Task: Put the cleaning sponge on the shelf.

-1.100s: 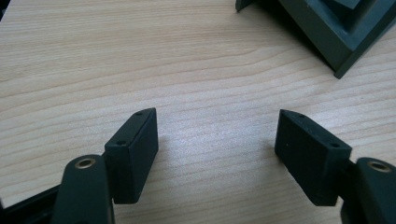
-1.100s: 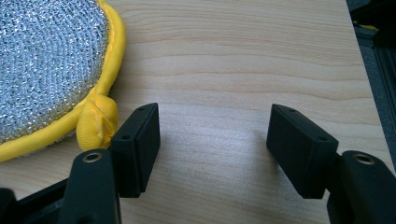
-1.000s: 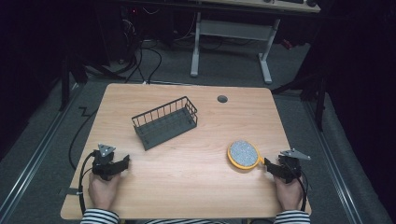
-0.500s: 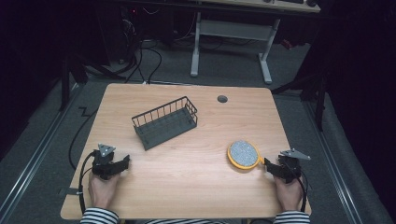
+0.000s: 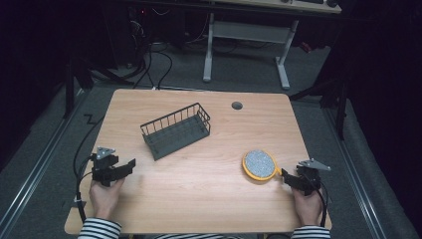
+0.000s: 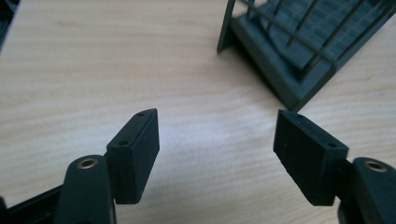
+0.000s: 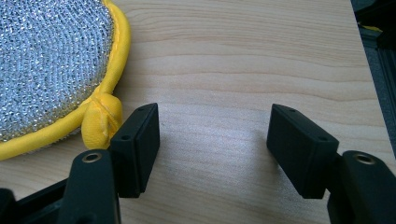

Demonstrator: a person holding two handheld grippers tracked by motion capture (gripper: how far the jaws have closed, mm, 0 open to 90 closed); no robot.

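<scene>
My left gripper (image 5: 130,165) and right gripper (image 5: 282,174) gape wide, empty, over the pale wooden table (image 5: 199,199); left jaws just narrowed slightly. Dark floor (image 5: 249,74) beyond.

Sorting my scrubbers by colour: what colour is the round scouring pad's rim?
Yellow, around a silvery mesh face; the scouring pad shows best in the right gripper view.

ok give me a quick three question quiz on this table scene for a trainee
1. True or false: the right gripper grips the scrubber.
2. Which thing lies nearer the left gripper: A the wire basket, B the scrubber?
3. What colour is the scrubber's rim?

Key: 1 false, its jaws stand open over bare table, the scrubber's loop just beside one jaw. 2 A. 3 yellow.
</scene>
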